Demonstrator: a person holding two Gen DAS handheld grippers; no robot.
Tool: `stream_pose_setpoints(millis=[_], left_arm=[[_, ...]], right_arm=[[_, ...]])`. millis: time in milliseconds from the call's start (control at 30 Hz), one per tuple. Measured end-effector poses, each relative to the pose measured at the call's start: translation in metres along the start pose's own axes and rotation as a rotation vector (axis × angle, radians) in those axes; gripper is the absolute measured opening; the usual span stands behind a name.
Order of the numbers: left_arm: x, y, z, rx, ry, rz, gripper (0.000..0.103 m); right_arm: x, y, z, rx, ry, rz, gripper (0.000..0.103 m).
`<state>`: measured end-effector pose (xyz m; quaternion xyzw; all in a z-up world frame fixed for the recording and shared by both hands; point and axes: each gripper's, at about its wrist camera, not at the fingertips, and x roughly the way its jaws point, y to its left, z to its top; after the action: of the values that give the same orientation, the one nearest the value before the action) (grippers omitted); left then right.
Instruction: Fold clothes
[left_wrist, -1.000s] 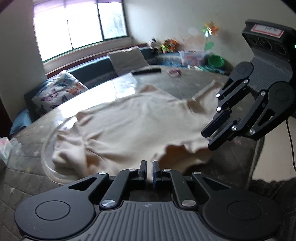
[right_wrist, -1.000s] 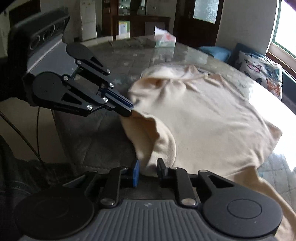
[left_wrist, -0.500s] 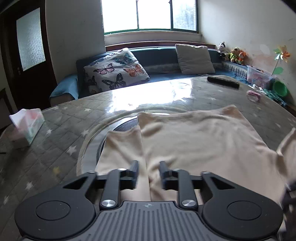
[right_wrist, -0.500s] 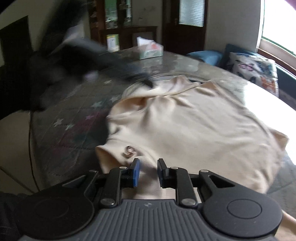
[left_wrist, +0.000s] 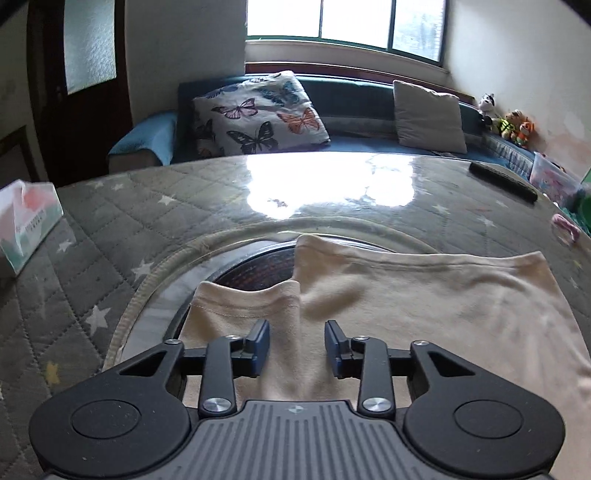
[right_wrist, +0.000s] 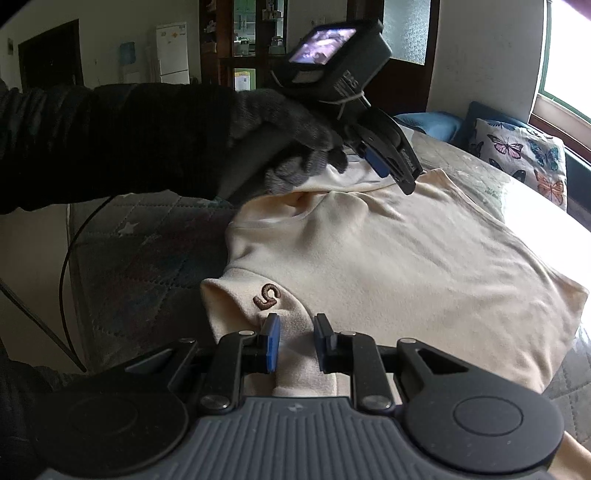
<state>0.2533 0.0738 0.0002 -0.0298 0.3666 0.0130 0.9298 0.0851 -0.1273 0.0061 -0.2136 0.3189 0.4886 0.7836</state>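
The cream shirt (right_wrist: 388, 266) lies spread on the counter (left_wrist: 155, 221), 1 sleeve tucked in at 9 o'clock; further folds remain. My left gripper (left_wrist: 297, 345) and right gripper (right_wrist: 295, 341) each have jaws parted, fabric loose between them, gripping nothing.

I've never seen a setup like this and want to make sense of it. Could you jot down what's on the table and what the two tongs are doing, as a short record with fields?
Garment: cream shirt, spread on the table, partly folded
Marking: brown embroidered mark near the right tongs
Surface: star-patterned quilted table cover
Left tongs: open, cloth between the fingers, no grip
Right tongs: open, a fold of cloth between the fingers
Holder: gloved hand on the left tongs
Also on table: tissue box, dark remote
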Motion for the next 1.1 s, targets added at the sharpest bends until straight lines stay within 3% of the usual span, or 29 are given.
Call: stream_pose_setpoints(millis=[67,167,500,633,833,1100], left_arm=[[0.0,0.005,0.001,-0.011,-0.007,0.001,0.014],[-0.007,0.019,0.001,-0.052,-0.016,-0.011,0.003],[-0.092,0.109,-0.018,-0.22,-0.156,0.144,0.003],[-0.115,0.147,-0.041,-0.277,-0.161,0.193,0.003],[-0.121,0.171,-0.081,-0.257,-0.115,0.298,0.003],[-0.118,0.167,-0.095,-0.205,-0.105,0.316,0.003]], right_arm=[[0.0,0.0,0.0,-0.003,-0.001,0.0,0.02],[0.001,-0.001,0.0,0.001,-0.001,0.002,0.02],[0.001,0.001,0.001,-0.014,0.009,-0.022,0.02],[0.001,0.004,0.002,-0.021,0.017,-0.036,0.02],[0.004,0.007,0.005,-0.037,0.037,-0.056,0.021],[0.001,0.008,0.012,-0.043,0.045,-0.085,0.024]])
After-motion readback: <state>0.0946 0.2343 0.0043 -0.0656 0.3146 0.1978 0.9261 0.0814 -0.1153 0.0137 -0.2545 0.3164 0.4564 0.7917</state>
